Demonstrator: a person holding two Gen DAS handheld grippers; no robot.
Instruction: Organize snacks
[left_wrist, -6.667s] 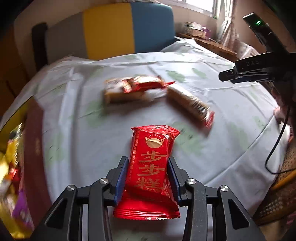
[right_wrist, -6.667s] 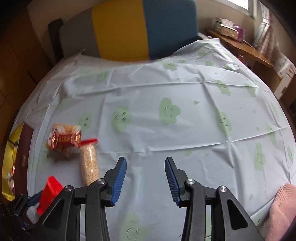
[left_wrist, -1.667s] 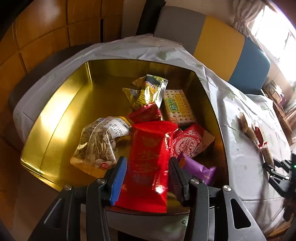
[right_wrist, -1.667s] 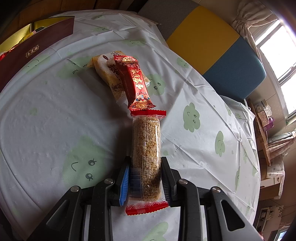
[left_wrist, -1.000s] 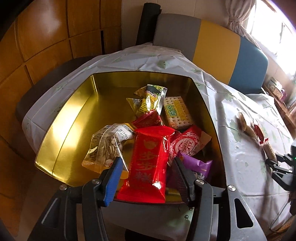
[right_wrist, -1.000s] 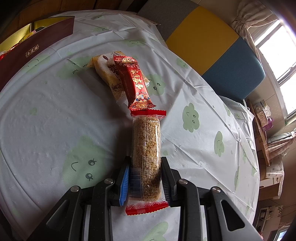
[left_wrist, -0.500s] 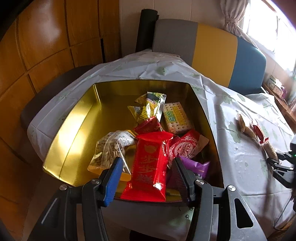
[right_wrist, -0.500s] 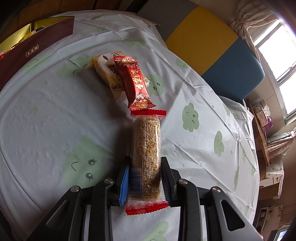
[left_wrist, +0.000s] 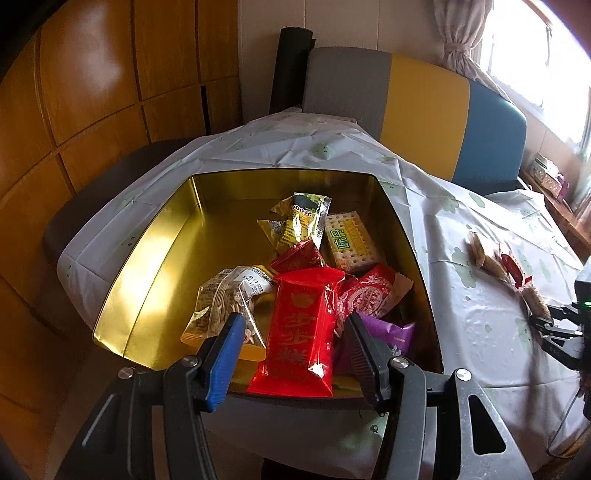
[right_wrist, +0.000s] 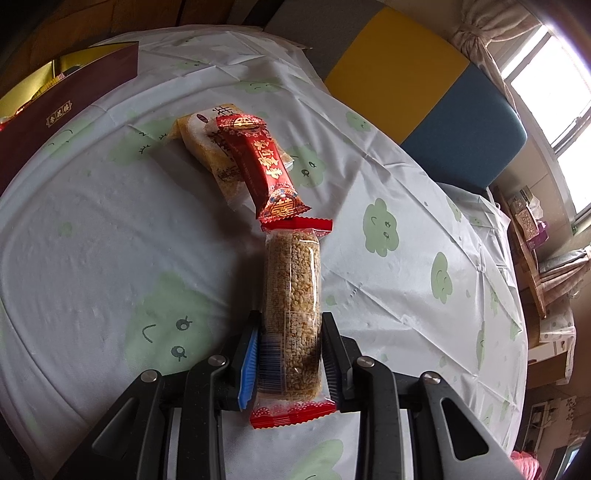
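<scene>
The left gripper (left_wrist: 291, 343) now stands with its jaws apart, clear of the red packet (left_wrist: 301, 332) on both sides; a second and more ago they pinched that packet, so it has just been let go. The packet lies at the lower centre of the left wrist view, resting on the other snacks at the near edge of the gold tin (left_wrist: 155, 243), leaning over a purple packet (left_wrist: 388, 334) and a clear bag of seeds (left_wrist: 225, 302). That delivery looks finished, and the left gripper seems free for the next item

The right gripper (right_wrist: 290, 354) grips the long rice bar (right_wrist: 293, 295) near its lower end, jaws closed on the clear wrapper just above the red crimped seal, as it did a second ago; the bar has not left the tablecloth (right_wrist: 92, 240). Above it in the middle of the right wrist view a red bar (right_wrist: 258, 162) lies across a yellow cake packet (right_wrist: 207, 147), its tip touching or just over the rice bar's far end. The tin's dark red wall (right_wrist: 66, 103) sits at the upper left. Three snacks remain outside, so the sorting is probably well along but not finished
</scene>
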